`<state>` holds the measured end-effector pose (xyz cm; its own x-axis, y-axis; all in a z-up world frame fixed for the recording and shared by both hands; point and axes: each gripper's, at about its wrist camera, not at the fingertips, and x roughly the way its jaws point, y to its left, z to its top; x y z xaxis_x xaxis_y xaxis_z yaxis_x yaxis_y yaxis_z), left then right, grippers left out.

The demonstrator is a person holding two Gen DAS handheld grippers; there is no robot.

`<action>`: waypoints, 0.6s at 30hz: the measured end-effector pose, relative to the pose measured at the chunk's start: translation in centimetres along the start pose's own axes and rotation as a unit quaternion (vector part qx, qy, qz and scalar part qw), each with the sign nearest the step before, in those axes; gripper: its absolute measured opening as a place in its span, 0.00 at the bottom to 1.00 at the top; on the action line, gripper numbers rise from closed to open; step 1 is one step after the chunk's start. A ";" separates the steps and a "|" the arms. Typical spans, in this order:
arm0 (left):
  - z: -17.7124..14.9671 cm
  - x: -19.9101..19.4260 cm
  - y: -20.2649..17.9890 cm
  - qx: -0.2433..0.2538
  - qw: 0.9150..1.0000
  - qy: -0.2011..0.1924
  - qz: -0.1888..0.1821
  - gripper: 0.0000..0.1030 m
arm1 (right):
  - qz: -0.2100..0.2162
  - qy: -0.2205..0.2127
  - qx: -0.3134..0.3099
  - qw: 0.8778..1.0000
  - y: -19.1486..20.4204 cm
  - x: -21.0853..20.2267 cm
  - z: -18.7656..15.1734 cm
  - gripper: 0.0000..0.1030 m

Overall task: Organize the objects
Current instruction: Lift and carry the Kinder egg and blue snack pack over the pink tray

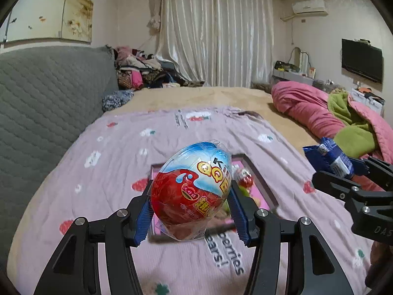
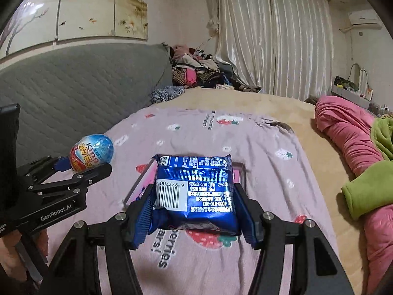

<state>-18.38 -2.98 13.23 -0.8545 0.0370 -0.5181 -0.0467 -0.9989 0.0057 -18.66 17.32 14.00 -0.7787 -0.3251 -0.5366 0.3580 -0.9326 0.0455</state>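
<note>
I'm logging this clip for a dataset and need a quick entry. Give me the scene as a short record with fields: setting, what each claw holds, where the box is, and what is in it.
setting: bed with a pink strawberry-print blanket
left claw: shut on a red and blue toy egg, lifted above the box
right claw: shut on a blue snack packet, lifted above the box
box: pink, shallow, on the blanket under both claws
box contents: some small colourful items, blurred, cannot tell what

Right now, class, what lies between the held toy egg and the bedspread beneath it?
In the left wrist view, a pink tray holding small sweets lies under the toy egg on the bedspread.
</note>
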 end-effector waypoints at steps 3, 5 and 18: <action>1.0 1.2 0.0 0.005 1.000 -0.002 0.001 0.56 | -0.007 -0.010 0.003 1.000 -0.8 0.8 1.1 0.59; 1.3 2.4 -0.1 0.006 1.000 -0.002 0.002 0.56 | -0.010 -0.018 0.000 1.000 -1.2 1.5 1.8 0.59; 1.5 12.5 0.9 -0.012 1.000 0.006 0.006 0.56 | -0.008 -0.017 0.002 1.000 -3.4 9.3 0.8 0.59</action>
<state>-29.84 -3.34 8.06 -0.8485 0.0253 -0.5285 -0.0249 -0.9997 -0.0080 -27.54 17.35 9.52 -0.8016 -0.3147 -0.5084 0.3424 -0.9386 0.0411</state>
